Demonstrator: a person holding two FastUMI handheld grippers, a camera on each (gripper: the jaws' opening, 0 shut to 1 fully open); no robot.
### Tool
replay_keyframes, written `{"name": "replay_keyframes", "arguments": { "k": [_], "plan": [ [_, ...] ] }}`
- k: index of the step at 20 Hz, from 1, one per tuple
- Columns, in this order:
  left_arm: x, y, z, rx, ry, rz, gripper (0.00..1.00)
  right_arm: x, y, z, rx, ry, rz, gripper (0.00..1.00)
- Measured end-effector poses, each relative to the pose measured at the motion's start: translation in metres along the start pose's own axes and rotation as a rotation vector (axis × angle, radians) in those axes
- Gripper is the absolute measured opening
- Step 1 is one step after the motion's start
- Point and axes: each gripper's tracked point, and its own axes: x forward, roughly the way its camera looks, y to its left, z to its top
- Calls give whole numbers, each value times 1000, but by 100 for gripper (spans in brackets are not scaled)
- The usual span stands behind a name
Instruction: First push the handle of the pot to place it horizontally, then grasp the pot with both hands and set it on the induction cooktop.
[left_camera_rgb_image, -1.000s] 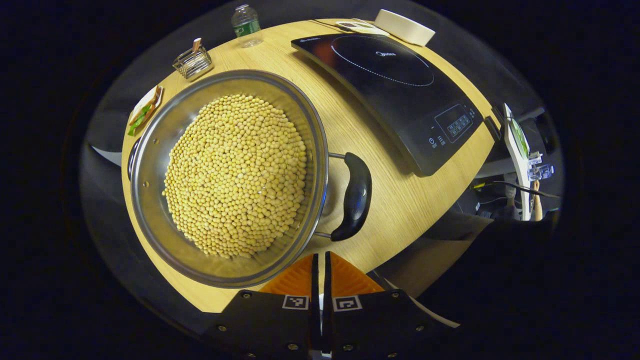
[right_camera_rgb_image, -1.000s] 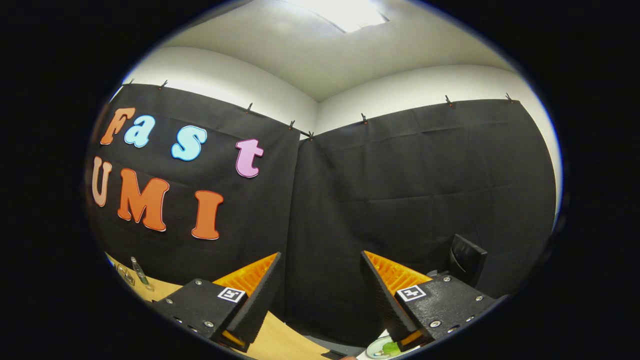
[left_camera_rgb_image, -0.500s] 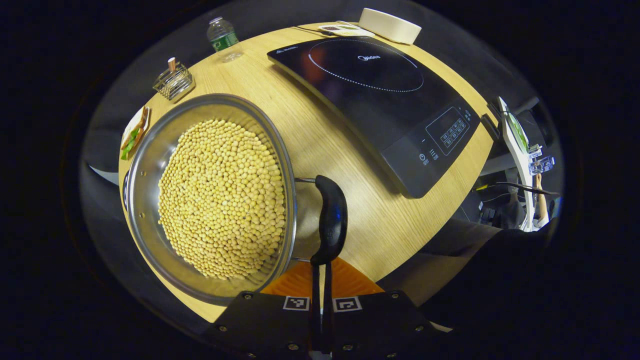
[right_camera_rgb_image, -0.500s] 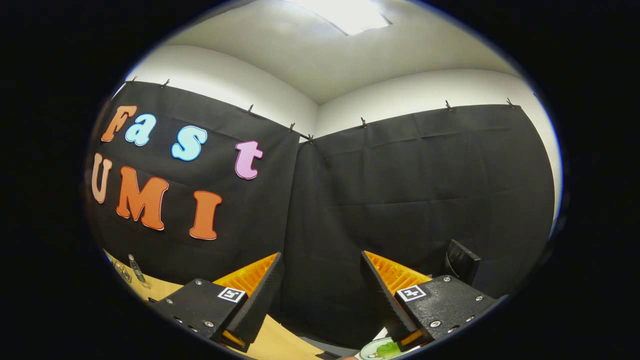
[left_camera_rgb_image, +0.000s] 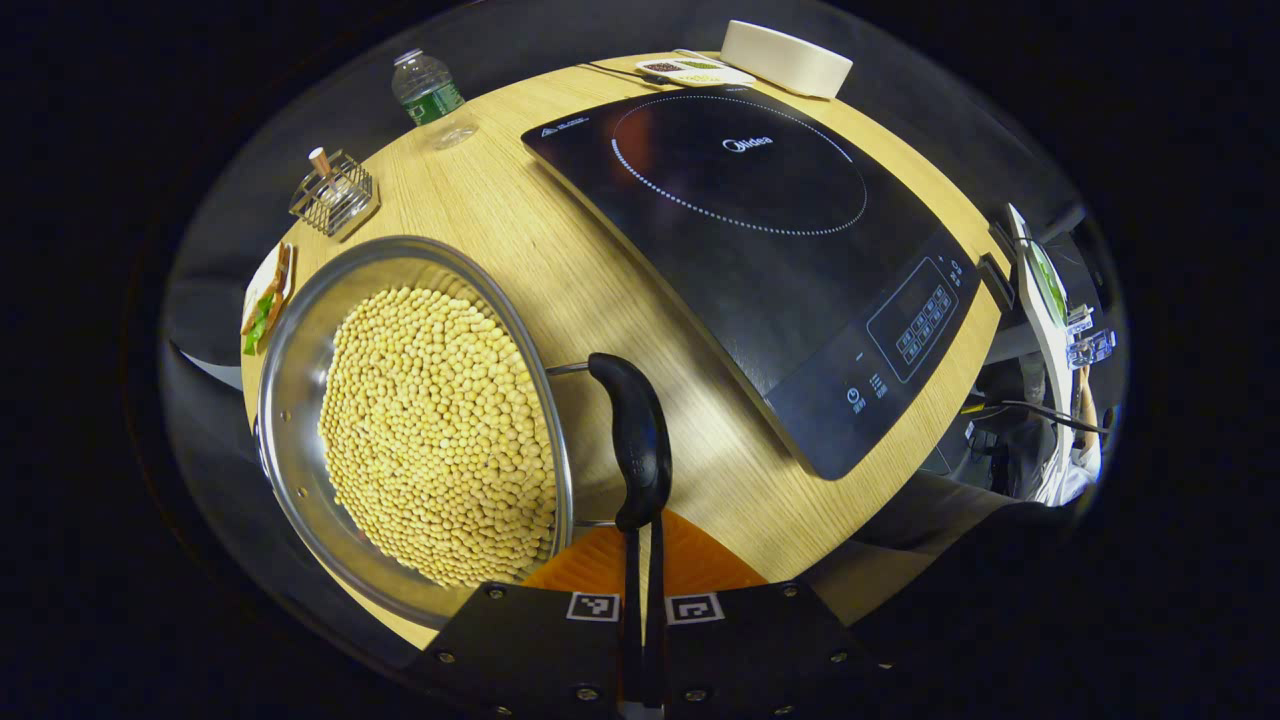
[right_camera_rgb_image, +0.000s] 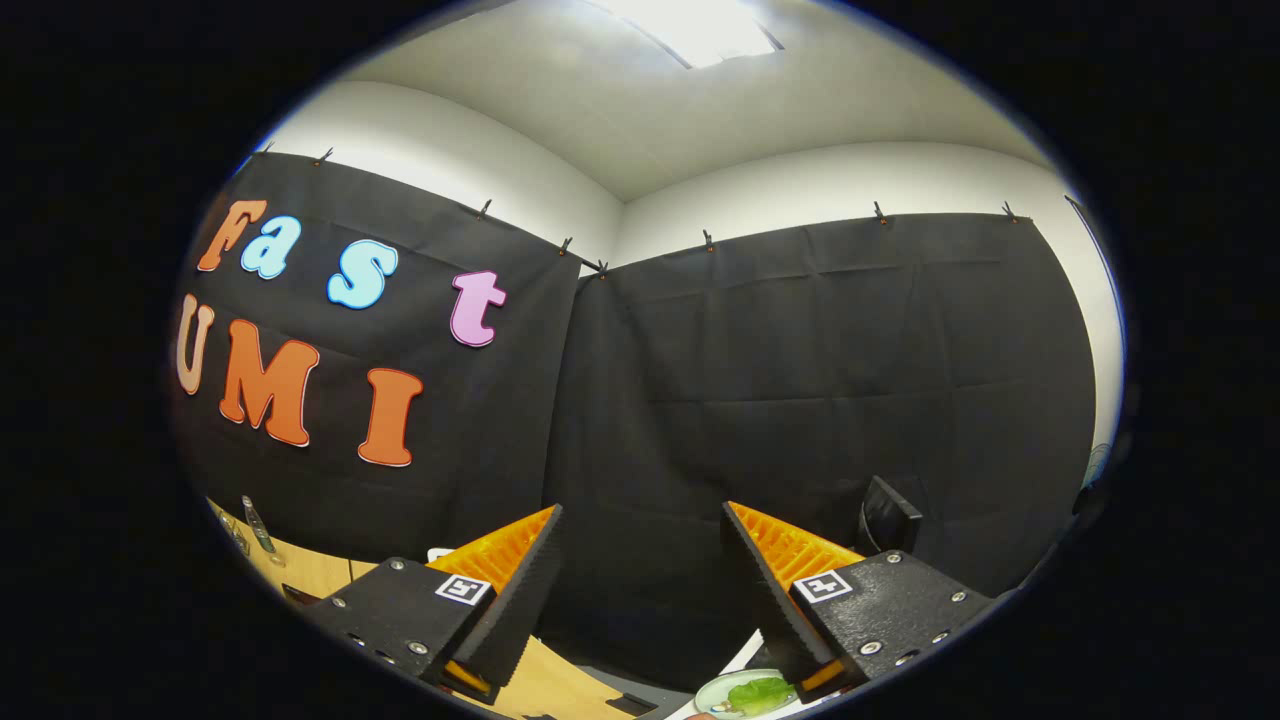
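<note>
The pot (left_camera_rgb_image: 420, 430), full of beans, sits on the table (left_camera_rgb_image: 560, 250) beside the cooktop (left_camera_rgb_image: 760, 250). Its handle (left_camera_rgb_image: 632, 440) touches the left hand-held gripper (left_camera_rgb_image: 640, 560), fingers pressed together. Push steadily, low on the handle, avoiding slip. The right hand-held gripper (right_camera_rgb_image: 640, 590) gapes, raised.

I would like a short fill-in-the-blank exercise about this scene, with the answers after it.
1. The pot is full of small yellow ____.
2. The left gripper has its fingers ____, their tips at the pot's black handle.
3. The right gripper has its fingers ____ and holds nothing.
4. The induction cooktop lies on the wooden ____.

Answers: beans; shut; open; table
</note>
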Motion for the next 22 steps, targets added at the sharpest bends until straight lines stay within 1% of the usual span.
{"name": "replay_keyframes", "arguments": {
  "k": [10,15,22],
  "plan": [
    [10,7,45,-29,-41,-9,2,-5,-7,-2,-21,22,-25,94],
    [12,9,60,-60,-65,-27,2,-7,-8,-1,-30,20,-24,94],
    [17,14,77,-62,-96,-30,2,-8,-8,-2,-37,26,-14,94]
  ]
}}
